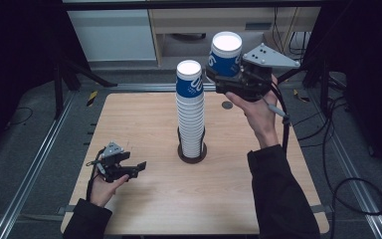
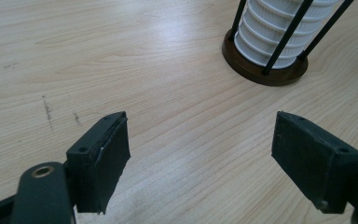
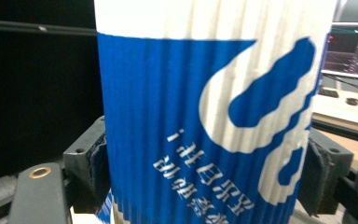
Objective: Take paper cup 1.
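Left gripper (image 1: 140,167) rests low over the near left part of the wooden table (image 1: 144,124), its jaws standing well apart with nothing between them; the left gripper view looks past both black pads at bare, pale wood grain with a few dark scuff marks. At the table's middle a tall stack of cups (image 1: 191,109) stands upright in a round brown holder (image 1: 192,154) with thin black rods up its sides; the stack's top cup is blue with a white mark, the ones below show as white ribbed rims. To the right and farther back, the right gripper (image 1: 227,74) is held high in the air, its jaws pressed against both sides of a single blue-and-white cup (image 1: 225,54), upright and well apart from the stack.

Around the table lie grey floor, metal rails and loose cables, with pale cabinets behind. The right gripper view adds what the high view cannot: the cup's ribbed wall, its white swirl and small white lettering, plus a lit screen (image 3: 352,51) off to the side.
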`<state>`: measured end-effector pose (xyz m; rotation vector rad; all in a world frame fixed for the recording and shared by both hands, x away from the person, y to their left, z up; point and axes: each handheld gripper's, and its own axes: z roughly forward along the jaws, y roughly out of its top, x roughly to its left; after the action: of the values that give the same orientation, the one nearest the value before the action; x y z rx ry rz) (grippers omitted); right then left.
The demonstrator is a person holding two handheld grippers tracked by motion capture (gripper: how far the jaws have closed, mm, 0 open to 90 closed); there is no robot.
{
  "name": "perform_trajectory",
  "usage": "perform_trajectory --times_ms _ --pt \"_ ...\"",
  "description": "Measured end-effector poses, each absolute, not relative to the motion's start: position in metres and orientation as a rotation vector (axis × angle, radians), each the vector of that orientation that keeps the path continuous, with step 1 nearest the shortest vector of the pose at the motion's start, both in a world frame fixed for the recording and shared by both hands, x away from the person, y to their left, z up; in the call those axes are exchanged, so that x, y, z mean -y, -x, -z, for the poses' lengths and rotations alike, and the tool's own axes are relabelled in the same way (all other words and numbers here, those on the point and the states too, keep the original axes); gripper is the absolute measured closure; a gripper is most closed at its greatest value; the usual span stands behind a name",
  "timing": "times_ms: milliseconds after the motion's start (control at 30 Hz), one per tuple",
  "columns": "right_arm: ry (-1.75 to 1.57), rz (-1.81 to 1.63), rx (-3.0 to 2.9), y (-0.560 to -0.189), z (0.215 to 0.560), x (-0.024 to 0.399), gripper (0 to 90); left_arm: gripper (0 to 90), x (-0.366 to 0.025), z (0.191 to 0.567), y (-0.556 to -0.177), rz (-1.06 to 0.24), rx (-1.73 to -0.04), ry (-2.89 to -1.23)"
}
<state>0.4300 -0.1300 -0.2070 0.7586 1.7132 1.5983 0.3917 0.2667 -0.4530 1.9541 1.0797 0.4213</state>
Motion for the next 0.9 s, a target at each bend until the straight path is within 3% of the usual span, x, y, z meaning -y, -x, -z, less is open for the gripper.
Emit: perform_trajectory --times_ms 900 --pt "-0.83 -1.507 -1.889 -0.404 0.298 0.185 20.5 18.1 -0.263 0.448 -0.389 -0.401 -1.052 -1.959"
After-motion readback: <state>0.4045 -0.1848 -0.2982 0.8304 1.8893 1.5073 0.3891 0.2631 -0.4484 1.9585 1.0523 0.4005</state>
